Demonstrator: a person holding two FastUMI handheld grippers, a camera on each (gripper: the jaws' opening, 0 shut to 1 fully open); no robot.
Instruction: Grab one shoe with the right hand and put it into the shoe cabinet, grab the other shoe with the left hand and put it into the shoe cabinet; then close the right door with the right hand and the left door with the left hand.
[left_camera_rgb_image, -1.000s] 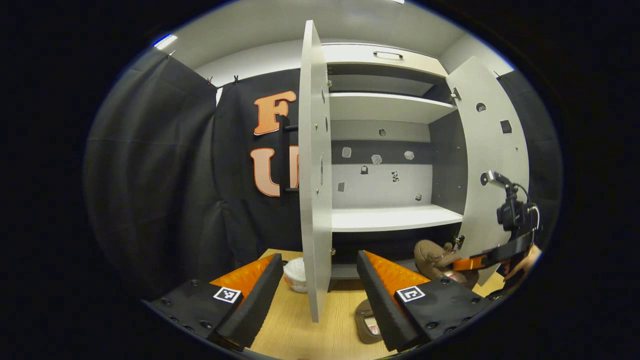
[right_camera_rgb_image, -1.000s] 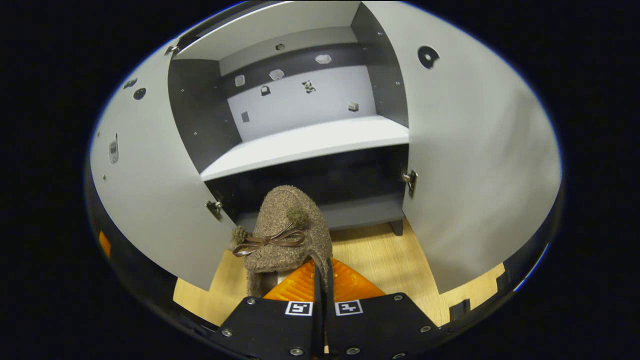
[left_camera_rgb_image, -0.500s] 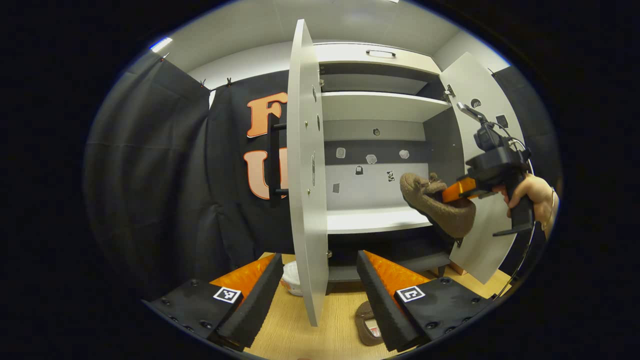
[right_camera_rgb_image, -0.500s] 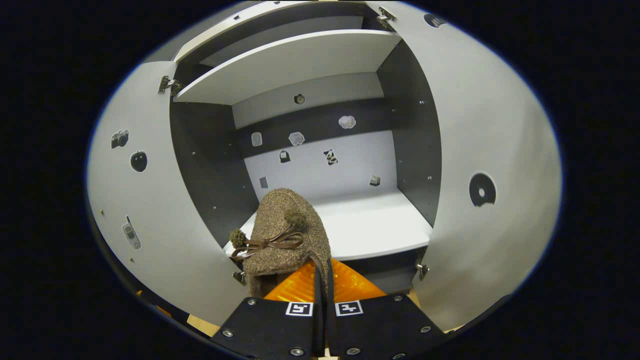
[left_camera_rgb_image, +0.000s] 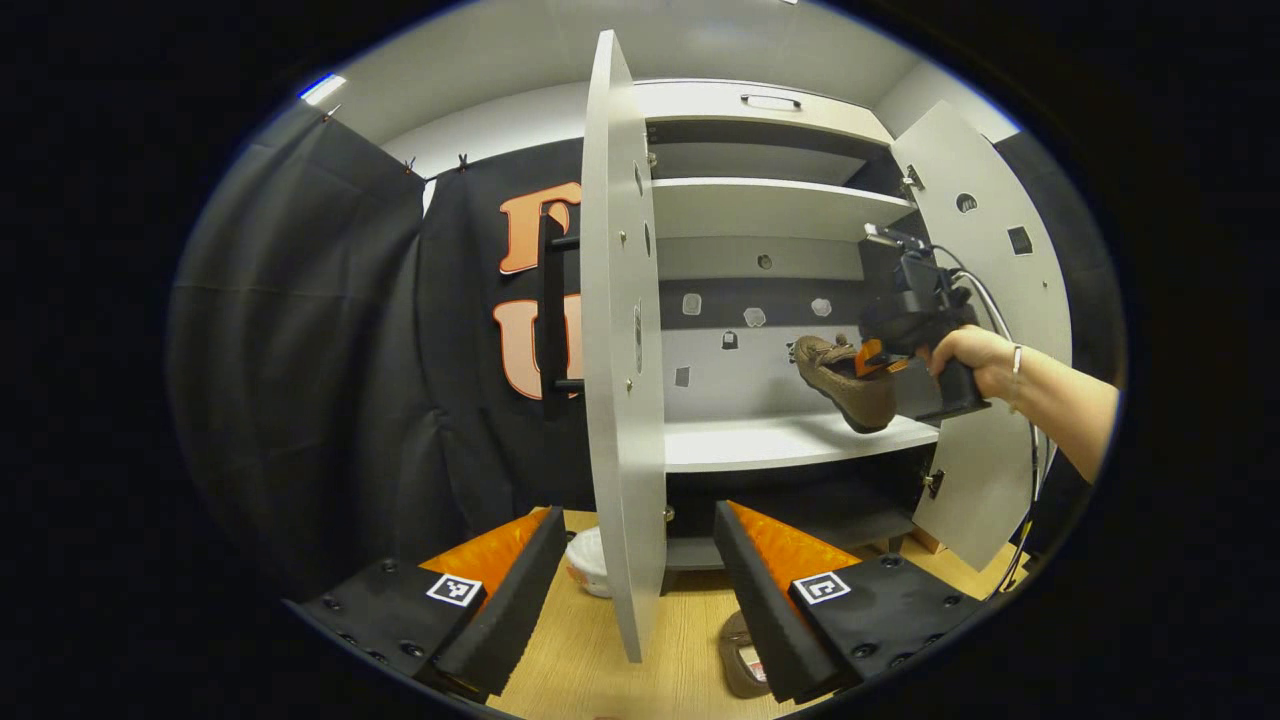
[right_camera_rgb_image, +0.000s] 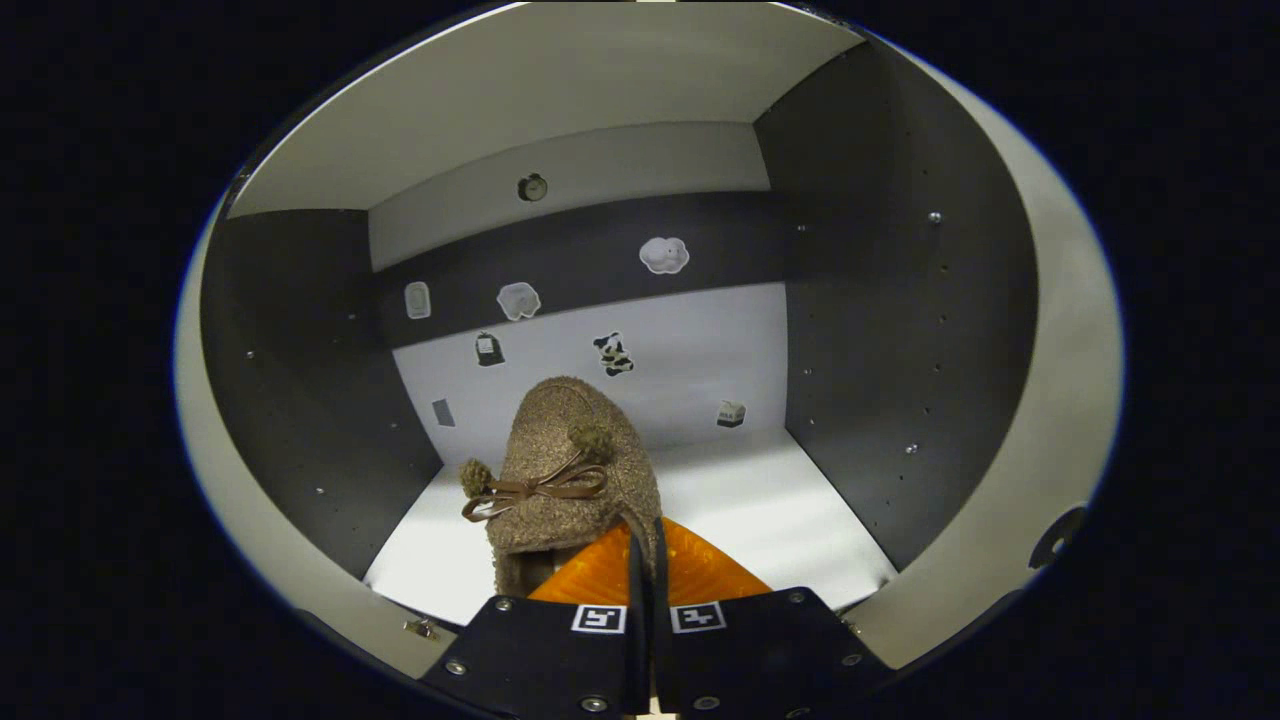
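A brown fuzzy shoe (right_camera_rgb_image: 565, 465) with a ribbon bow hangs in my right gripper (right_camera_rgb_image: 642, 535), which is shut on the edge of its opening. The shoe is inside the cabinet, just above the white middle shelf (right_camera_rgb_image: 760, 500). In the left gripper view the same shoe (left_camera_rgb_image: 850, 375) floats over that shelf (left_camera_rgb_image: 770, 440), held by the right gripper (left_camera_rgb_image: 872, 360) in a person's hand. My left gripper (left_camera_rgb_image: 640, 550) is open low over the wooden floor, straddling the left door's (left_camera_rgb_image: 620, 340) edge. The other brown shoe (left_camera_rgb_image: 742, 655) lies on the floor beside its right finger.
The cabinet's right door (left_camera_rgb_image: 985, 330) stands wide open behind the person's forearm (left_camera_rgb_image: 1060, 400). A white bowl-like object (left_camera_rgb_image: 588, 562) sits on the floor left of the left door. An upper shelf (left_camera_rgb_image: 770, 205) and a dark bottom compartment (left_camera_rgb_image: 790, 500) lie above and below the middle shelf.
The right gripper has carried the shoe forward from in front of the cabinet into the middle compartment, over the white shelf. The left gripper has stayed almost still.
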